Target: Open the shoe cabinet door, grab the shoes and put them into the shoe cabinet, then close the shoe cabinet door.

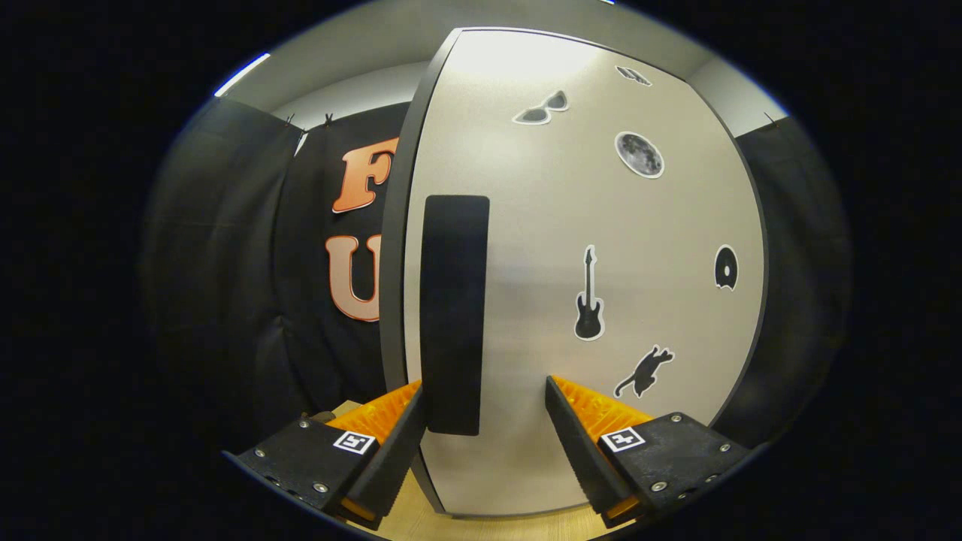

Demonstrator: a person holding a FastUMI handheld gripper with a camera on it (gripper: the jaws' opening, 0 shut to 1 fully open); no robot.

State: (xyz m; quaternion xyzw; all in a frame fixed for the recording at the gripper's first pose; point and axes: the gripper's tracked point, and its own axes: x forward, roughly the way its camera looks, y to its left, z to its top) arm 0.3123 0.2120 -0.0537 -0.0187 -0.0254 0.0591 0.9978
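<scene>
Your hand-held gripper (485, 439) is spread wide at bottom centre, its fingers either side of the dark handle (452, 314) on the shut cabinet door (601, 225) filling mid-frame. This looks like the door-opening step: you'd next pinch the handle, then swing the door outward

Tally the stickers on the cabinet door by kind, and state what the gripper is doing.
Sunglasses: 1
Moon: 1
Guitar: 1
Cat: 1
Bitten disc: 1
Small sticker at the top, too small to tell: 1
Total: 6
The gripper is open, its fingers either side of the handle on the door.
</scene>
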